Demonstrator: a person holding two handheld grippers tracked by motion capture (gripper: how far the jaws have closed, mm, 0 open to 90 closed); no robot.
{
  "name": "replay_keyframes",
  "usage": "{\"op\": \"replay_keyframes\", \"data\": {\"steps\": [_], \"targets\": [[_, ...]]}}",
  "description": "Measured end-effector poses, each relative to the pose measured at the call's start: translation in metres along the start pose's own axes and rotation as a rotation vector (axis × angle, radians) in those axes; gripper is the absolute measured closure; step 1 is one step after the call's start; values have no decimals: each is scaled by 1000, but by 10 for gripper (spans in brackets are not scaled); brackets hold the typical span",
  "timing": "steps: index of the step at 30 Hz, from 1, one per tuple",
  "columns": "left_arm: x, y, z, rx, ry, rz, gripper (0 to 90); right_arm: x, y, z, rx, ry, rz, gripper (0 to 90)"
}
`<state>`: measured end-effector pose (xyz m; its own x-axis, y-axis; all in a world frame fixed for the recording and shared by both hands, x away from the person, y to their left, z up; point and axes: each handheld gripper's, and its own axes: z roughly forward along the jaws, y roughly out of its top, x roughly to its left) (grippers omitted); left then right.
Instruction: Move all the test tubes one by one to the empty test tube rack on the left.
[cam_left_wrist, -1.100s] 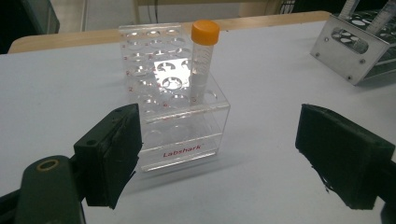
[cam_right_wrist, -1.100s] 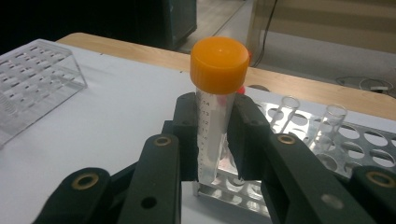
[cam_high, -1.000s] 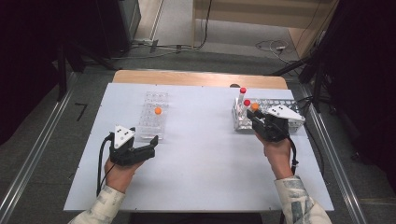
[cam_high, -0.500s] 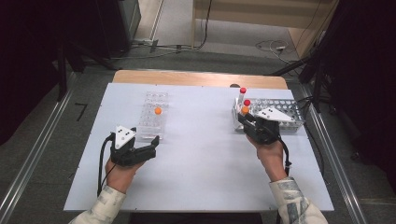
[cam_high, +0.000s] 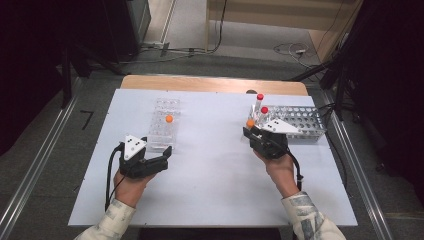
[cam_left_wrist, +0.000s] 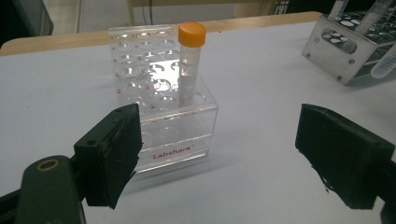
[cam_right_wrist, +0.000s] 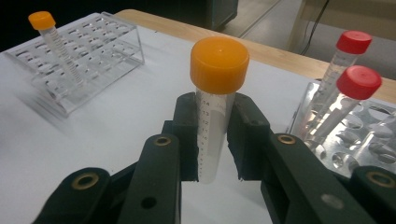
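My right gripper (cam_right_wrist: 213, 140) is shut on an orange-capped tube (cam_right_wrist: 215, 98) and holds it upright above the table, just left of the metal rack (cam_high: 305, 122); in the high view the tube's cap (cam_high: 250, 123) shows at that gripper (cam_high: 252, 134). Two red-capped tubes (cam_right_wrist: 348, 79) stand tilted in the metal rack (cam_right_wrist: 355, 140). A clear plastic rack (cam_left_wrist: 159, 107) holds another orange-capped tube (cam_left_wrist: 190, 60). My left gripper (cam_left_wrist: 219, 154) stands open just before this clear rack (cam_high: 164, 125), with nothing between its jaws; in the high view it (cam_high: 162, 157) rests at the near left.
The white table top (cam_high: 215, 165) lies between the two racks. A wooden strip (cam_high: 210, 84) runs along its far edge. Beyond lie floor cables and dark stands at both sides.
My right hand has carried the orange-capped tube leftward, away from the metal rack, and slightly lower. The left hand has stayed in place.
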<state>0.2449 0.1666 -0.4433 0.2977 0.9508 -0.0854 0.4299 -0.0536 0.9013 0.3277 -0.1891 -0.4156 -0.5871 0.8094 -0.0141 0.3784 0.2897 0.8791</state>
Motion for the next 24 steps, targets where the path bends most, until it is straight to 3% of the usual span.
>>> {"op": "replay_keyframes", "data": {"steps": [8,13,19,24], "targets": [[-2,1,0,-3,-12,-5,151,10,-2,5,10,35,-5,719],[-9,4,-2,-17,-35,1,155,25,-5,12,23,78,-26,719],[-22,12,-3,-39,-85,13,164,48,-7,20,44,133,-62,719],[-38,18,0,-51,-156,30,208,67,-8,26,56,180,-94,719]]}}
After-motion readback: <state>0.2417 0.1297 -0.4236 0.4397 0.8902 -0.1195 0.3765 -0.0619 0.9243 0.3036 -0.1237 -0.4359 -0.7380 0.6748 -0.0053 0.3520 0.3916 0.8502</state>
